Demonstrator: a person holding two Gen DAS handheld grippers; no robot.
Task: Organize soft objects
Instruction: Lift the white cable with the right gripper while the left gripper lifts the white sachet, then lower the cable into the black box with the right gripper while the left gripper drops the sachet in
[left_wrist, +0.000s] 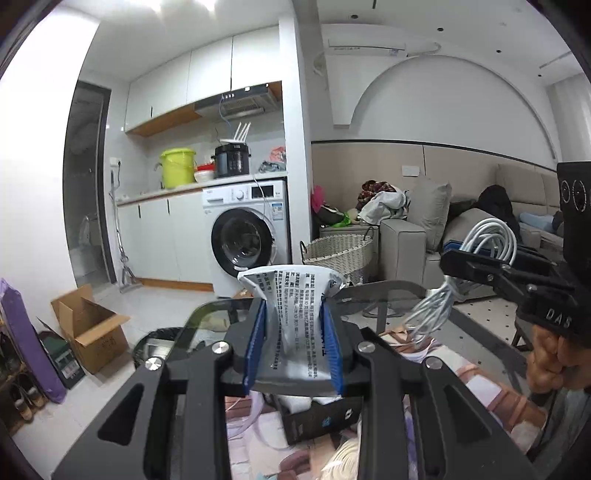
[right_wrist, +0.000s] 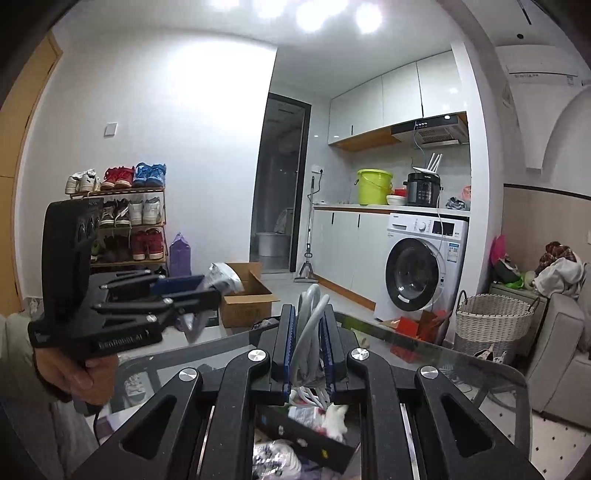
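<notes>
Left wrist: left gripper (left_wrist: 293, 332) clamped on a soft printed pouch (left_wrist: 295, 314), held up above the black box (left_wrist: 317, 417) on the glass table (left_wrist: 207, 317).

Right wrist: right gripper (right_wrist: 308, 336) pinching a coiled white cable (right_wrist: 310, 325), directly over that box.

Risk: loose cable loops dangle and could snag the box rim; the crumpled pouch may slip.

Each camera rides close behind its own tool, raised over the glass tabletop (left_wrist: 207, 317) and looking toward the kitchen wall. Both views share the white front-loading washing machine (left_wrist: 245, 236), lime-green plastic bucket (right_wrist: 373, 186) and woven wicker basket (right_wrist: 493, 317).
</notes>
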